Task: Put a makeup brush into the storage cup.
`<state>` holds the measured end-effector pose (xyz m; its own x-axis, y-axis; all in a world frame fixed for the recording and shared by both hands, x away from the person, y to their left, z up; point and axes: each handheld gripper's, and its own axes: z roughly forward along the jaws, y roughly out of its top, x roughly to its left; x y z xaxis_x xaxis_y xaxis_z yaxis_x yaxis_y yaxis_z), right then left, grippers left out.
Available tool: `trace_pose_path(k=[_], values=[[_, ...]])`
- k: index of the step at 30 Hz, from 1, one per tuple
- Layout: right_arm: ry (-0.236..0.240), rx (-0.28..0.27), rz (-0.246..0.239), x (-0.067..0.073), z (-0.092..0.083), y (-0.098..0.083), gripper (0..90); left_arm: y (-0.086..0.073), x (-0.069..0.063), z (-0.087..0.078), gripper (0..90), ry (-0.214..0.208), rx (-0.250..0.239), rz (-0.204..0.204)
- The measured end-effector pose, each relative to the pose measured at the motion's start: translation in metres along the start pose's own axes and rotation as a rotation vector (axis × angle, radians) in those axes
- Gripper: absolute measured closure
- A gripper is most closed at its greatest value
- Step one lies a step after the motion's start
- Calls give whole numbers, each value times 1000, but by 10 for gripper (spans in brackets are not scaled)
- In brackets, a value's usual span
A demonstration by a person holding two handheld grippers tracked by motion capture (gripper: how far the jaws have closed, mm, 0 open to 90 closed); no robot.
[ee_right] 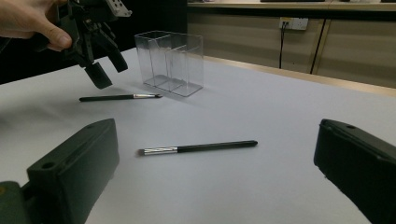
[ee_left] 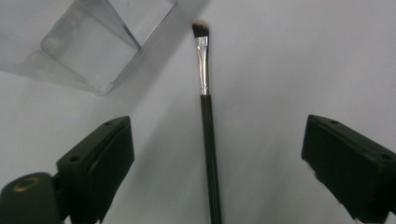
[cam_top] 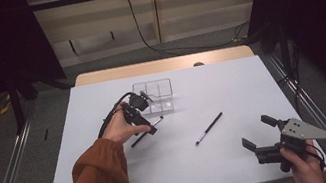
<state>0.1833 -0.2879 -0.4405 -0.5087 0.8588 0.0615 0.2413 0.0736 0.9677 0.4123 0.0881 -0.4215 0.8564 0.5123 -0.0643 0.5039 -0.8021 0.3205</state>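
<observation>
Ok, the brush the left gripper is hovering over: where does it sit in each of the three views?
High view: the brush under the left gripper lies left of centre, partly covered by the left gripper.
Left gripper view: this brush runs up the middle between the open jaws, bristles at the top.
Right gripper view: it lies at upper left, below the left gripper.
Shared landmark: the clear divided box just beyond its bristle end.

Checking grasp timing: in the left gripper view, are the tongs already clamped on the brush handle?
No, the left tongs stand wide open, with the brush lying on the table between them, untouched.
</observation>
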Motion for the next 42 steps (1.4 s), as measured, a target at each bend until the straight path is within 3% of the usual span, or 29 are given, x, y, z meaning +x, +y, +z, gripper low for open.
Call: trace_pose_path(k=[2,10,14,18,27,31,36,42], values=[[2,2,-1,0,0,0,0,1,-1,1,122,8,10,-7],[10,8,-6,0,1,0,0,6,2,11,277,-29,81,17],[12,10,-7,0,1,0,0,6,6,16,388,-51,80,-5],[14,10,-9,1,1,0,0,7,8,21,469,-65,107,1],[14,14,-8,0,1,-1,0,8,10,27,606,-66,115,11],[18,16,-11,0,2,-1,0,8,11,30,628,-64,113,10],[22,18,-10,0,2,-1,0,10,7,31,664,-29,129,31],[30,30,-10,1,3,-2,0,10,10,32,719,-25,133,12]])
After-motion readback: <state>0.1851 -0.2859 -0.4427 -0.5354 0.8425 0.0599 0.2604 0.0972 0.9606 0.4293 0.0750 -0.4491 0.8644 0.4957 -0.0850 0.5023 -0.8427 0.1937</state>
